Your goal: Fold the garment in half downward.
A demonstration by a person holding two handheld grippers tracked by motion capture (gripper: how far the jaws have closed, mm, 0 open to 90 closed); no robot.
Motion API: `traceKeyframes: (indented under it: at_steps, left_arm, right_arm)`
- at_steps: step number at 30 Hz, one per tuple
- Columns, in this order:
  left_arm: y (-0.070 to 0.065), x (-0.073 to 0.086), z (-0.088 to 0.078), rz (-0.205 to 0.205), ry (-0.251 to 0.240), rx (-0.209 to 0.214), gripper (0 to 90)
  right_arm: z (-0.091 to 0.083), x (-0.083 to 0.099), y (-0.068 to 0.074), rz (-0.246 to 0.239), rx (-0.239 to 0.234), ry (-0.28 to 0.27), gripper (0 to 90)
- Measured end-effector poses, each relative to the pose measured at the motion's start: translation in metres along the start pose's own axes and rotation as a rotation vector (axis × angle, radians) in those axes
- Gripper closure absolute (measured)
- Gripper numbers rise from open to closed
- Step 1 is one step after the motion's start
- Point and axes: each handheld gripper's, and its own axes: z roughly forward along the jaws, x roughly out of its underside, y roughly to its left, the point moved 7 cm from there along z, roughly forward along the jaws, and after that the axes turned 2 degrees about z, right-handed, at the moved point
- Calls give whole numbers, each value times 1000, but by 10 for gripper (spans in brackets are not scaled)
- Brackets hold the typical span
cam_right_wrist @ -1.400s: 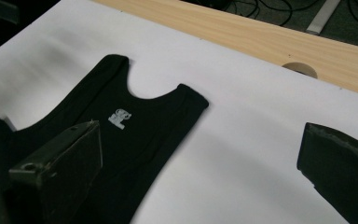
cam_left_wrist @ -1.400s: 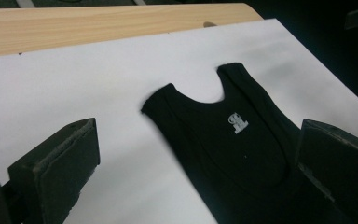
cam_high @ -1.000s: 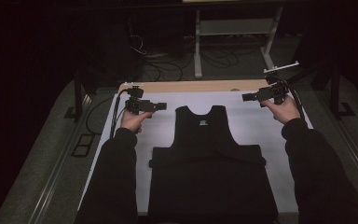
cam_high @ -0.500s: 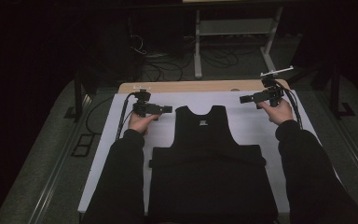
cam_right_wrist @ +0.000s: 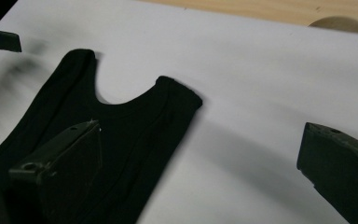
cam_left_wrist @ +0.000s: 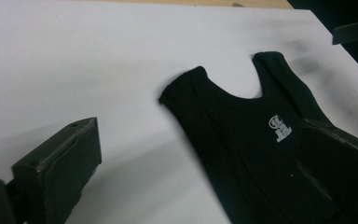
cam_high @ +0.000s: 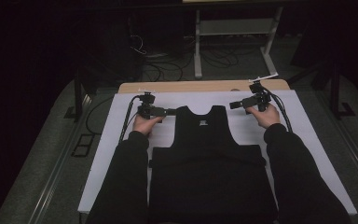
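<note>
Tongs [cam_high: 170, 111] [cam_high: 233, 105] agape, flanking black vest [cam_high: 205, 154] on white sheet [cam_high: 116, 140]; straps unobstructed.

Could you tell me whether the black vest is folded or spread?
Partly folded: the vest top lies flat, the lower part doubled across.

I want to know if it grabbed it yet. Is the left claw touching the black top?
Apart. In the left gripper view the left claw stands open, white table showing before the black top's strap.

Vest [cam_high: 205, 158] lies on the sheet [cam_high: 307, 140], centred, straps toward the far edge; left gripper [cam_high: 170, 111] just left of its left strap; right gripper [cam_high: 233, 105] near its right strap; sheet on the table [cam_high: 205, 86].
</note>
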Motion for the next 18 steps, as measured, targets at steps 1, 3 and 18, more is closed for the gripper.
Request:
traceKeyframes:
  at_steps: [1,3,18]
  left_arm:
    - [0,1,1,-3,2,4,6]
    - [-2,2,4,-6,7,8,8]
    - [-15,9,20,-17,30,21,135]
  right_arm:
    - [2,1,1,4,-3,7,0]
    - [7,3,3,-3,-1,17,0]
    - [35,19,25,-44,-29,69,139]
